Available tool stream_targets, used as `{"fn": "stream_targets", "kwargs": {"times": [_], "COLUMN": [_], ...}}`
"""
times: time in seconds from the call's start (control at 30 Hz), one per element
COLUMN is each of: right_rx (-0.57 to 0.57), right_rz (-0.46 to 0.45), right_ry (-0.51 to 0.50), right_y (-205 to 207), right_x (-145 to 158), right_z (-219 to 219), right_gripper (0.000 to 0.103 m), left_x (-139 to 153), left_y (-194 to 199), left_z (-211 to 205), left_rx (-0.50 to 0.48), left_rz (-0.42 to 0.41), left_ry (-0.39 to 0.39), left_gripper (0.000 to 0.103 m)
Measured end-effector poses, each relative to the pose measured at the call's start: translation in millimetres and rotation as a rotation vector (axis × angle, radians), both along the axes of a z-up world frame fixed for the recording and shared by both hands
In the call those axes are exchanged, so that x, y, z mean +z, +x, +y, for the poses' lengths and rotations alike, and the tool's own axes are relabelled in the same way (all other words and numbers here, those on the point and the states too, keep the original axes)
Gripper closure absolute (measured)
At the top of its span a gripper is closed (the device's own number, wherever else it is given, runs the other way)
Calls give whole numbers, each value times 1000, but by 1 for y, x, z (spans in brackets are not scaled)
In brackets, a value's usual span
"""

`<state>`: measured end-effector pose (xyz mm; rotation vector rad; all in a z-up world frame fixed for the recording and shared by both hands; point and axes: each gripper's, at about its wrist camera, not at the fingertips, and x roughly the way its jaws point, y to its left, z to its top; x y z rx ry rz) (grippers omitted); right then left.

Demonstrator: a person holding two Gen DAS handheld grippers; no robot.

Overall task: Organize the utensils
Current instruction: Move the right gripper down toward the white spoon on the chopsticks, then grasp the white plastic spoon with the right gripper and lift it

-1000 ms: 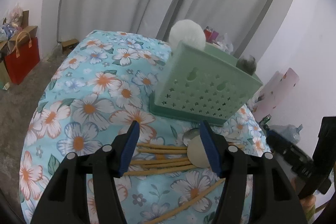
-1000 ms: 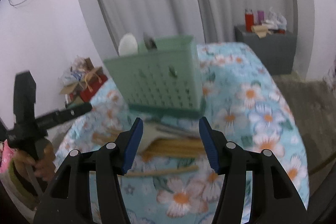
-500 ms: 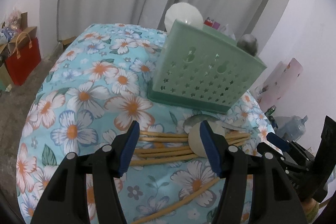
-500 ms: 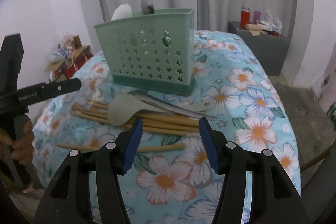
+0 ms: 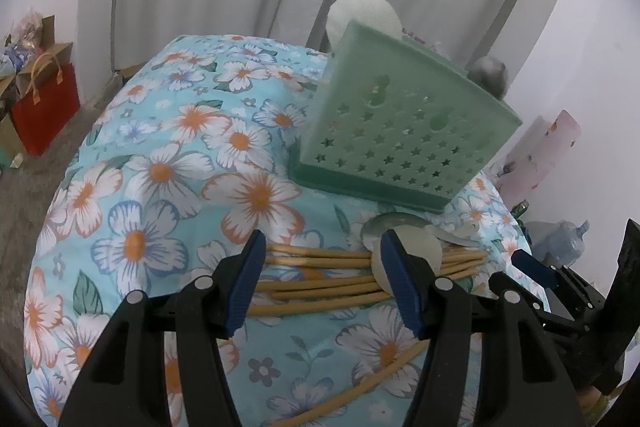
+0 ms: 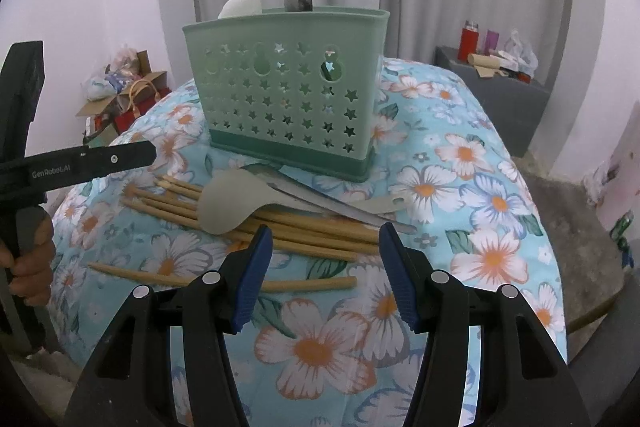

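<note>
Chopsticks (image 6: 304, 227), tan and slender, lie bundled on the floral tabletop (image 6: 480, 195), long axis crosswise to the right gripper (image 6: 326, 277), whose open, empty jaws hover just before them. Left gripper (image 5: 322, 281), likewise open, faces the bundle's other side. A pale spoon (image 6: 228, 203) and probably metal cutlery overlie them; the perforated green caddy (image 6: 288, 87) stands beyond.

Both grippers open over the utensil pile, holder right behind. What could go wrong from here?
1. The chopsticks lie bunched, with the pale spoon and metal utensils across them; the right gripper may pinch several or drag the spoon along.
2. The left gripper and the right work the same pile, so they may collide.
3. The green holder stands close behind; a forward push might shove it.
</note>
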<state>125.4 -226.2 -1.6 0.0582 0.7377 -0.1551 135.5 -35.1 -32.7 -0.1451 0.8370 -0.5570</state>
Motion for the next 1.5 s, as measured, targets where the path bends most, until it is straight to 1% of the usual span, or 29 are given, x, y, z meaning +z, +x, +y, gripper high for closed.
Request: {"fn": "stream_targets", "kwargs": {"times": [0.1,0.27,0.33,0.4,0.47,0.67,0.77,0.9,1.07,1.2,1.3,1.5], "right_rx": [-2,12,25,44,68,141,178,215,274,348,403,472], "right_rz": [5,21,29,35,46,99,129,116,93,76,72,42], "right_ry": [-11,-32,-42,-54,-93,-254,-356,-455,-595,-754,-840,-951], "right_y": [4,13,17,19,23,36,40,38,36,31,32,36], "right_x": [0,-1,-1,-2,-4,-19,-31,-33,-34,-41,-46,-51], "right_z": [0,2,3,7,15,40,54,69,88,105,114,126], "right_gripper": [53,66,68,69,69,69,70,70,66,64,64,69], "left_x": [-3,-7,-9,-11,-12,-14,-15,-15,-16,-15,-15,-15], "left_y": [3,6,8,10,11,16,19,20,22,23,23,25], "left_z": [1,1,2,4,5,9,11,12,15,17,20,22], "left_rx": [5,10,11,12,11,10,15,15,18,20,22,33], "left_rz": [3,2,11,20,20,24,33,35,36,40,40,49], "left_ry": [-6,-9,-19,-30,-40,-60,-69,-73,-80,-88,-94,-89], "left_gripper": [45,45,45,45,45,48,48,48,49,49,49,49]}}
